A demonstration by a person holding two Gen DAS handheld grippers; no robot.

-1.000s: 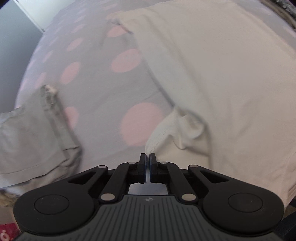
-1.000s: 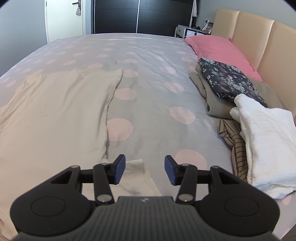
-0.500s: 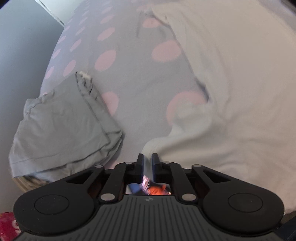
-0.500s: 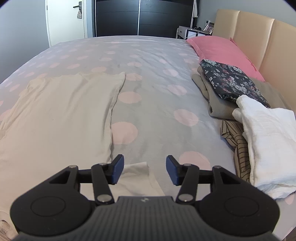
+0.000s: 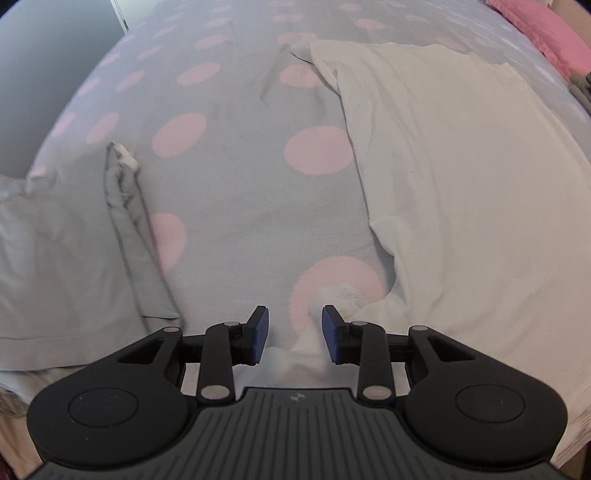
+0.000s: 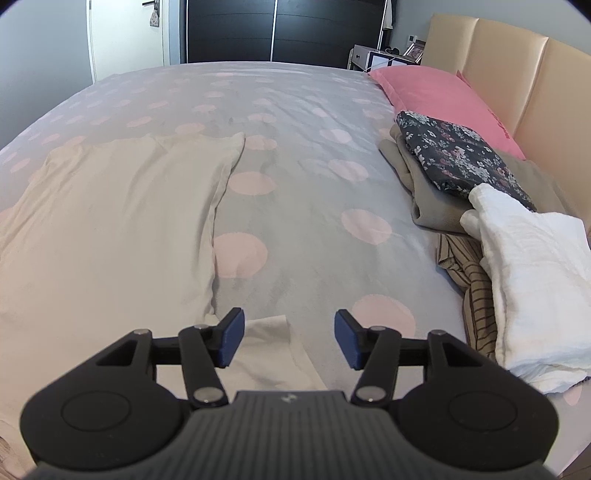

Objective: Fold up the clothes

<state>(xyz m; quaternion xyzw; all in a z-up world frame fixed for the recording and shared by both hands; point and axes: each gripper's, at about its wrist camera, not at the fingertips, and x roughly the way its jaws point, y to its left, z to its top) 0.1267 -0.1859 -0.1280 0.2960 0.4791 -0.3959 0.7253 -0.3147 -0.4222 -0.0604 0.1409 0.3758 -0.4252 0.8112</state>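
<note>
Letting go on the left: my left hand-held gripper (image 5: 294,328) is opening, the shirt (image 5: 461,177) sleeve lying loose between its jaws on the bed (image 5: 236,206). My right hand-held gripper (image 6: 289,338) hangs released over the other sleeve. I'd smooth both sleeves flat before folding.

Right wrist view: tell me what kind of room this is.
Most likely a bedroom: a wide bed with a dotted grey cover, a pink pillow against a padded headboard, and a dark wardrobe behind.
</note>
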